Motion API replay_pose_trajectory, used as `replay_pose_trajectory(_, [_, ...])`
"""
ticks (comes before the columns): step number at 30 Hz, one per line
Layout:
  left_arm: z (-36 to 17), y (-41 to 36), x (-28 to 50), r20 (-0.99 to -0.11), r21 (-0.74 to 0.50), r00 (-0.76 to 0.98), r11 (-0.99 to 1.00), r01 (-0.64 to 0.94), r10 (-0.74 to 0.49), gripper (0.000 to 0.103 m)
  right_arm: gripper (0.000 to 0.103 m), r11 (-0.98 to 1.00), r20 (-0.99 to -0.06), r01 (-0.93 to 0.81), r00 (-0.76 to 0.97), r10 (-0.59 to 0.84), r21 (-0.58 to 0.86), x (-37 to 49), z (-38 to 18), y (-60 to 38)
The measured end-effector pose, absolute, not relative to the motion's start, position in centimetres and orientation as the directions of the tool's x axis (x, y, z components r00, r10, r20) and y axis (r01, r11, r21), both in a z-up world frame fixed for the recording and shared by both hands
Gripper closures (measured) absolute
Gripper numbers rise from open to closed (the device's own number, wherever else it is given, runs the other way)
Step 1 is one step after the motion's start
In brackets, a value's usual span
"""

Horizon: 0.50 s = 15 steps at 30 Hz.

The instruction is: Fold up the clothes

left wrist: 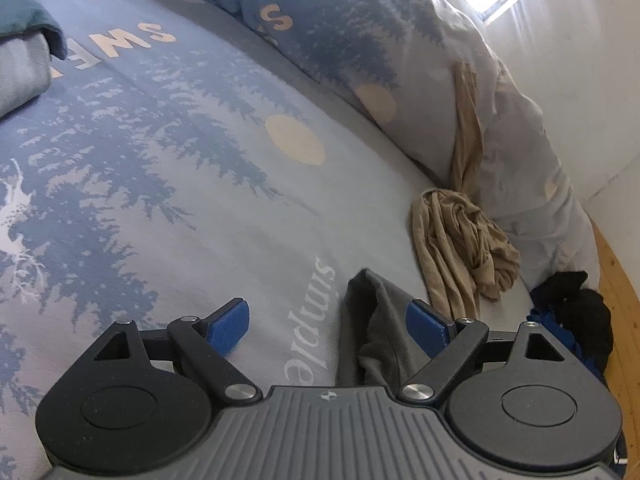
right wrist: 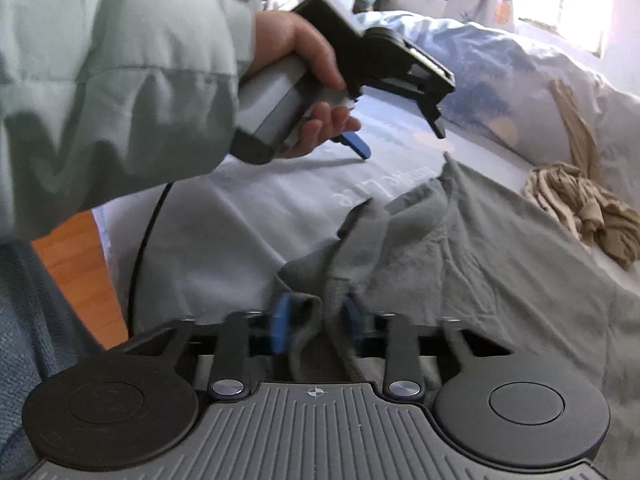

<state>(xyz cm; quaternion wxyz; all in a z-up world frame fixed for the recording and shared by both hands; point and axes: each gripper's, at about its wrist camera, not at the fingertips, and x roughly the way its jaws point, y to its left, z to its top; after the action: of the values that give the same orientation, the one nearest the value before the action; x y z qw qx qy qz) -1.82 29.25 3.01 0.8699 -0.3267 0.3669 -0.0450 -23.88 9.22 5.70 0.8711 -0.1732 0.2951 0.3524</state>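
Observation:
A grey garment [right wrist: 480,260] lies spread and rumpled on the blue printed bed sheet [left wrist: 160,160]. In the right wrist view my right gripper [right wrist: 320,320] is shut on a bunched edge of it, the cloth pinched between the blue pads. The left gripper [left wrist: 326,328] stands open just above the sheet, and a pointed corner of the grey garment [left wrist: 372,320] lies between its fingers, close to the right pad, not pinched. The right wrist view also shows the left gripper [right wrist: 400,138] from the side, held by a hand in a pale green sleeve, with its jaws apart over the garment's far corner.
A crumpled tan garment [left wrist: 460,248] lies by the bunched duvet [left wrist: 360,32] to the right. A black and blue heap [left wrist: 572,312] sits at the bed's right edge. Folded clothes [left wrist: 20,60] are stacked at far left. A cable [right wrist: 148,240] hangs over the wooden floor [right wrist: 76,272].

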Motion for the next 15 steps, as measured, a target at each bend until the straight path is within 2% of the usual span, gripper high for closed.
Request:
replay_pose_trajectory(1, [3.0, 29.1, -1.7, -0.613, -0.598, 0.722, 0.786, -0.157, -0.322, 0.013, 0.09, 0.703, -0.636, -0.708, 0.576, 0.513, -0.074, -23.4, 5.8, 8.9])
replay_pose_trajectory(5, [2.7, 28.7, -1.4, -0.627, -0.581, 0.711, 0.799, -0.155, -0.319, 0.013, 0.094, 0.735, -0.624, -0.675, 0.552, 0.553, 0.055, -22.3, 7.3, 7.0])
replay_pose_trajectory(15, [2.2, 26.6, 0.8, -0.624, -0.592, 0.688, 0.799, -0.105, -0.371, 0.012, 0.095, 0.773, -0.52, -0.59, 0.595, 0.612, 0.233, -21.9, 11.9, 2.2])
